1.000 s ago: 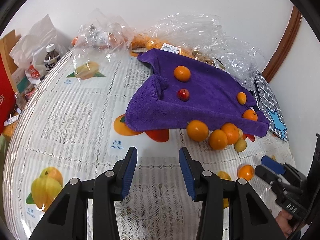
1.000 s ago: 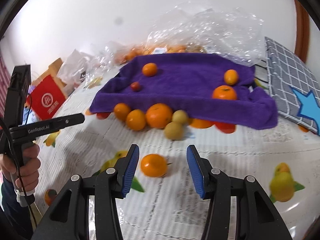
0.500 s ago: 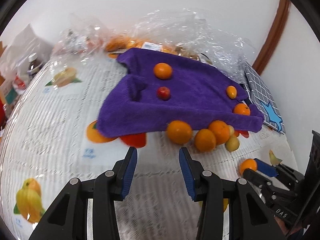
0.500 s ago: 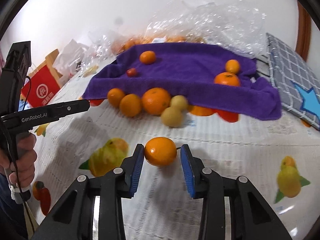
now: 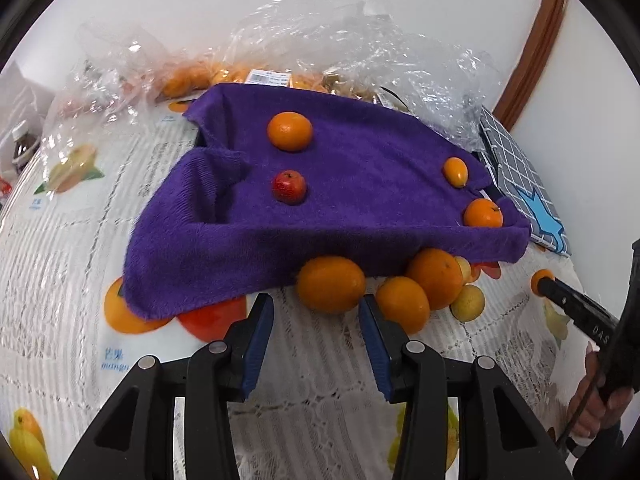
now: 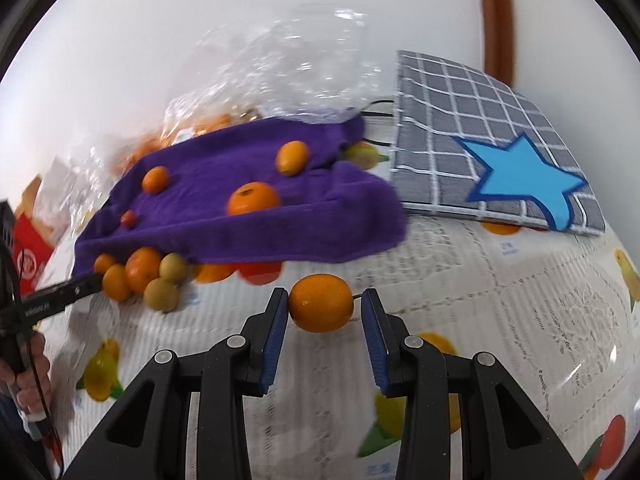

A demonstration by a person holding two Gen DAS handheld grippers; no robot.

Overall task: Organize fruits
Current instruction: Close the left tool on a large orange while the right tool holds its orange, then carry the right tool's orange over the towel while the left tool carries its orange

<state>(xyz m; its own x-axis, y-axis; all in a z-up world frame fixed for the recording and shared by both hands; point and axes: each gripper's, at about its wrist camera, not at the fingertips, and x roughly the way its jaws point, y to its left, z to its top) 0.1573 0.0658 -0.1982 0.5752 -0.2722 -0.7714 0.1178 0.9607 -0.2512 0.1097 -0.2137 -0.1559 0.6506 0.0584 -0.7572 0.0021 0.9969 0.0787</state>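
Two grippers in play! The right gripper (image 6: 323, 312) has just closed its blue pads on a round orange tangerine (image 6: 321, 302), stem end pointing right, lifted near the front edge of the purple fleece towel (image 6: 224, 216). The left gripper (image 5: 316, 320), jaws apart and empty, noses toward another smooth orange citrus (image 5: 331, 283) just beyond its tips, half tucked under the towel's near hem. Crowding its right side: more oranges (image 5: 402, 304) and a small yellow-green fruit (image 5: 468, 302), touching. Crinkled clear plastic bags (image 5: 360, 44) lie far behind.
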